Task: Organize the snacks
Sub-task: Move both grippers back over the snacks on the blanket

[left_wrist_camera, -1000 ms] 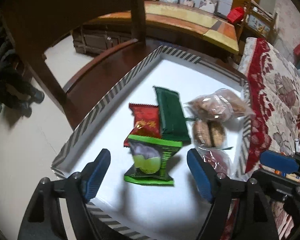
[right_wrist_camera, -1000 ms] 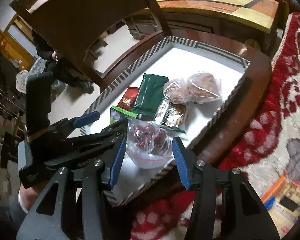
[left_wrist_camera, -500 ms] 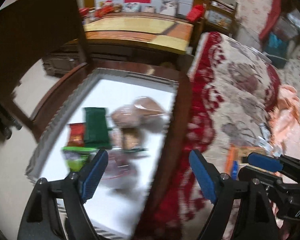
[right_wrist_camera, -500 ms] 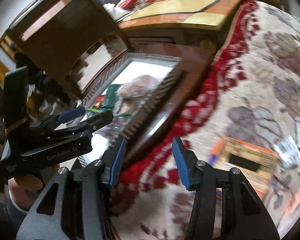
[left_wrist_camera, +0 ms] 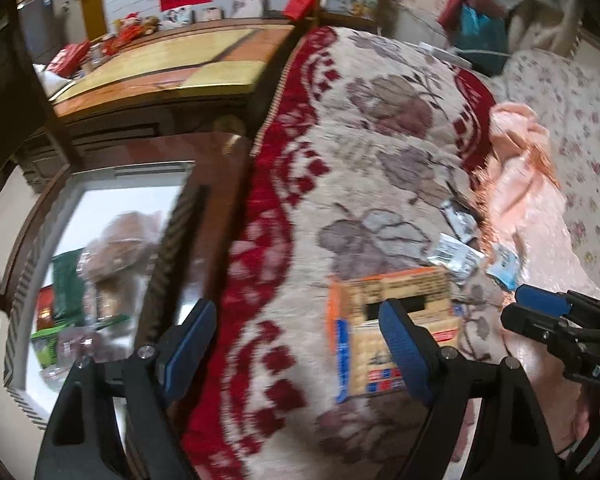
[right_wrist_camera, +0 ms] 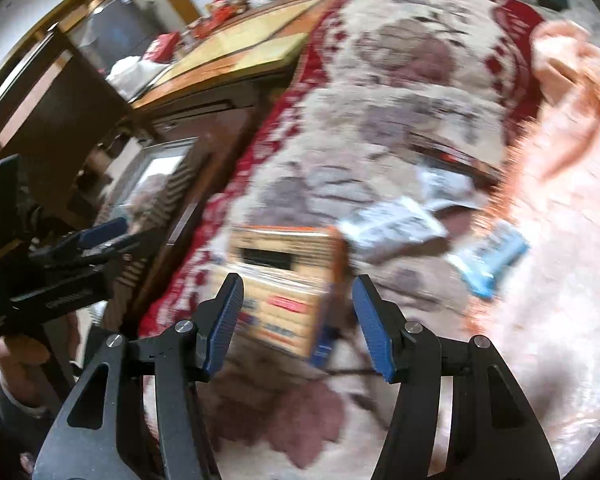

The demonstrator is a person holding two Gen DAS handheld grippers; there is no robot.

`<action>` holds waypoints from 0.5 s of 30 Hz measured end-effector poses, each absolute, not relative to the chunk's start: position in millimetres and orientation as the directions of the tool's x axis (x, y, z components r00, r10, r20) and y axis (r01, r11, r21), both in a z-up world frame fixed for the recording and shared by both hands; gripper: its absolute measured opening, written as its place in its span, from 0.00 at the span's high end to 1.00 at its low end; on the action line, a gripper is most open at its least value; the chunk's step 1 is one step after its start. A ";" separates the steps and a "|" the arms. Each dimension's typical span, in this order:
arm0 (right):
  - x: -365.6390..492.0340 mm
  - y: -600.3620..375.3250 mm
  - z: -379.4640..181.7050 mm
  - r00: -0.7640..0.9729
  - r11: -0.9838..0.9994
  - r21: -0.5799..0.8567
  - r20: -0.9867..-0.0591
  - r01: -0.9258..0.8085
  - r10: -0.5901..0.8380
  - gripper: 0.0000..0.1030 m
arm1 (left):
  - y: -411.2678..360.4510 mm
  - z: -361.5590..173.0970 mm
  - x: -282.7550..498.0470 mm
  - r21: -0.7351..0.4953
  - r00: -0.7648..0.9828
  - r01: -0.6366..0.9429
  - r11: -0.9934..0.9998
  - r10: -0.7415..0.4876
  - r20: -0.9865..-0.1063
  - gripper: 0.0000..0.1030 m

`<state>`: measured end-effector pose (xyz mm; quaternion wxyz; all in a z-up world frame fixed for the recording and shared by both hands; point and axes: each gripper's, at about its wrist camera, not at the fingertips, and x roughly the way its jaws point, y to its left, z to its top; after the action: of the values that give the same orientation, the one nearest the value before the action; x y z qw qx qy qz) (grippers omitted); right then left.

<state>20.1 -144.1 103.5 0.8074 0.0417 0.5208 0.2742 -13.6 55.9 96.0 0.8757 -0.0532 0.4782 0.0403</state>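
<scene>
A white tray with a striped rim (left_wrist_camera: 168, 236) holds several snacks, among them a green packet (left_wrist_camera: 65, 280) and bags of brown cookies (left_wrist_camera: 120, 240); it shows blurred at the left. An orange snack box (left_wrist_camera: 392, 320) lies on the red and beige blanket (left_wrist_camera: 360, 160); it also shows in the right wrist view (right_wrist_camera: 284, 276). Small silver and blue packets (right_wrist_camera: 396, 224) lie beyond it. My left gripper (left_wrist_camera: 296, 340) is open and empty over the blanket. My right gripper (right_wrist_camera: 298, 320) is open and empty just above the box.
A dark wooden table edge (left_wrist_camera: 220, 216) runs between the tray and the blanket. A pink cloth (left_wrist_camera: 524, 184) lies at the right. A wooden cabinet (left_wrist_camera: 172, 72) stands behind. A dark chair (right_wrist_camera: 56, 104) stands at the left.
Both grippers have swung right, away from the tray and over the blanket. The right gripper now hovers over the orange box. Both stay open and empty.
</scene>
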 end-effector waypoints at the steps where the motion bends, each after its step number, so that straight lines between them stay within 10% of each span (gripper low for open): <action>1: 21.1 -153.1 100.0 0.312 0.856 0.345 -0.824 -0.385 0.472 0.45 | 50.7 94.6 -10.8 -0.056 0.534 -0.110 0.992 0.011 -0.846 0.17; 15: 38.7 -218.5 73.0 0.330 0.898 0.358 -0.841 -0.256 0.430 0.45 | -7.5 82.8 33.5 -0.100 0.470 0.060 0.993 -0.116 -0.875 0.17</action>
<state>38.7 -218.5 73.0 0.8114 0.0805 0.5390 0.2113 33.5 -7.5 82.8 0.8568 -0.0275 0.5123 -0.0513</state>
